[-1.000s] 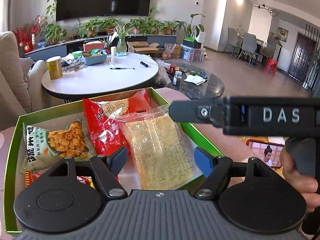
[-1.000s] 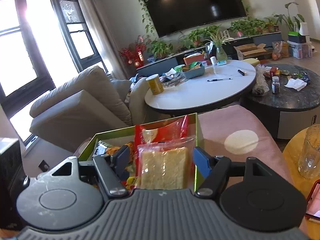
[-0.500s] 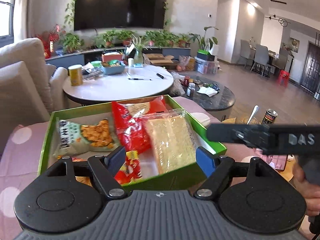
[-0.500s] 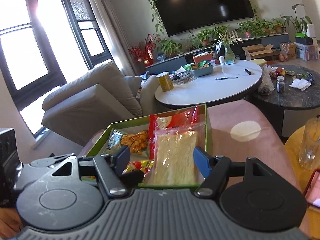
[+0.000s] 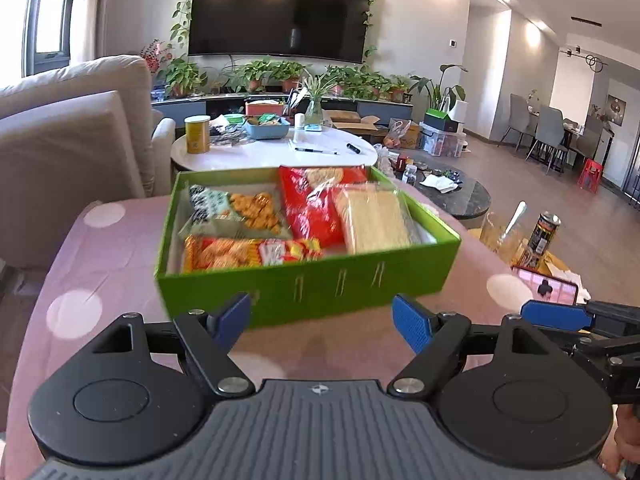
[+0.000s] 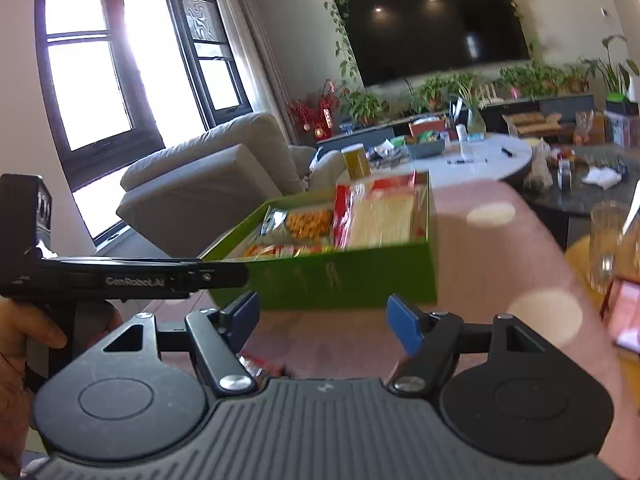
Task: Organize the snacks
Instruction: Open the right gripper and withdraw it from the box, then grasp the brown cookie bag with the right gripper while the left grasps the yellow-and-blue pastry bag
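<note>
A green box (image 5: pixel 308 288) stands on the pink dotted tablecloth, just beyond both grippers. Inside lie a clear pack of pale yellow noodles (image 5: pixel 372 220), a red bag (image 5: pixel 308 208), a green-white bag of orange snacks (image 5: pixel 236 212) and an orange-red pack (image 5: pixel 248 252). My left gripper (image 5: pixel 322 314) is open in front of the box's near wall, with nothing between its blue pads. My right gripper (image 6: pixel 322 312) is also open and empty, facing the box (image 6: pixel 340 276) from the right. One blue pad of the right gripper (image 5: pixel 556 316) shows at the left wrist view's right edge.
A glass (image 5: pixel 496 232), a dark can (image 5: pixel 544 232) and a phone (image 5: pixel 548 288) sit on a yellow side table to the right. A beige sofa (image 5: pixel 68 152) is at the left. A white round table (image 5: pixel 276 152) and a dark marble table (image 5: pixel 452 196) lie beyond the box.
Both grippers have drawn back from over the box's contents to in front of its near wall. The snacks stay in the box. The left jaws stand slightly wider.
</note>
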